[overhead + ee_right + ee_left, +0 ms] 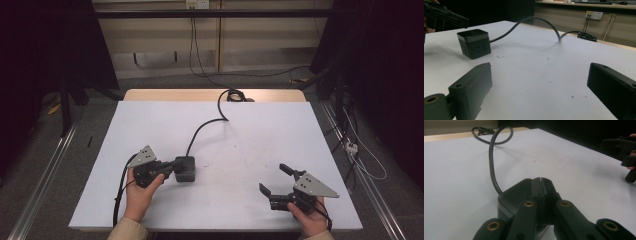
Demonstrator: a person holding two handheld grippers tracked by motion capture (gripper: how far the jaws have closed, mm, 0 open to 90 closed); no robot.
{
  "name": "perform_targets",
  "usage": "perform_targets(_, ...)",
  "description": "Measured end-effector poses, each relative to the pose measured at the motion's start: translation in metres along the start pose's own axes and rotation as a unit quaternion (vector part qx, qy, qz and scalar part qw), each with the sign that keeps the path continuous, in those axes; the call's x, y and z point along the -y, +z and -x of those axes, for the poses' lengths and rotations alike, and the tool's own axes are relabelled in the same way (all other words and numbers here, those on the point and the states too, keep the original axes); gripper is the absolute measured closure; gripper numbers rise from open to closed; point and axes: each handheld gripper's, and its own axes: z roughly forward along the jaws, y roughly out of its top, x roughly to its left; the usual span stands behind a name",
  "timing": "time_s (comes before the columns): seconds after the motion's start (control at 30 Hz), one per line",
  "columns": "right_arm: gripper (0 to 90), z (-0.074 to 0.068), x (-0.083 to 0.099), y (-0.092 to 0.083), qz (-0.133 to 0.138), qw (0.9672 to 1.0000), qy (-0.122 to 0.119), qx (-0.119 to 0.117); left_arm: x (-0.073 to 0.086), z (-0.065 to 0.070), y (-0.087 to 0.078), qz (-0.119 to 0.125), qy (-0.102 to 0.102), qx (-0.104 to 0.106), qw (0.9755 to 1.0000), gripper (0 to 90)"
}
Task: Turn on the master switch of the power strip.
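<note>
A black cube power socket [185, 169] sits on the white table top [260, 130], left of centre; its black cable [204, 126] curves away to the far edge. My left gripper [173, 167] points right, its jaws shut together and resting over the cube's top. In the left gripper view the closed tips [541, 181] lie above the cube [507, 198]. My right gripper [273, 178] is held near the front right, open and holding nothing. Its jaws [540, 67] stand wide apart, with the cube [474, 43] farther off at the left.
The cable coils [233, 95] at the table's far wooden edge and runs on towards a wall outlet [594, 15]. Small dark specks mark the table's middle [235, 147]. Dark curtains and metal rails flank the table.
</note>
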Motion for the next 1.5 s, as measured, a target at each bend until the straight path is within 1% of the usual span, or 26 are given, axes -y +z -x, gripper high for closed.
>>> perform_targets(0.17,5.2,0.0001,0.0,-0.0001,0.0,1.0,0.0,0.0,0.0006,0.0006,0.0013,-0.005,0.0,-0.003,1.0,90.0)
perform_targets(0.37,5.2,0.0003,0.0,-0.0002,0.0,1.0,0.0,0.0,0.0008,0.0006,0.0025,-0.009,0.001,-0.001,1.0,90.0)
perform_targets(0.77,5.2,0.0004,-0.0001,-0.0004,0.0,1.0,0.0,0.0,0.0009,0.0014,0.0036,-0.011,0.0,0.003,0.9999,90.0)
perform_targets(1.2,5.2,0.0003,-0.0002,-0.0005,0.0,1.0,0.0,0.0,0.0012,0.0011,0.0041,-0.015,0.003,-0.001,0.9999,90.0)
perform_targets(1.5,5.2,0.0005,-0.0001,-0.0005,0.0,1.0,0.0,0.0,0.0016,0.0014,0.0049,-0.018,0.002,0.001,0.9998,90.0)
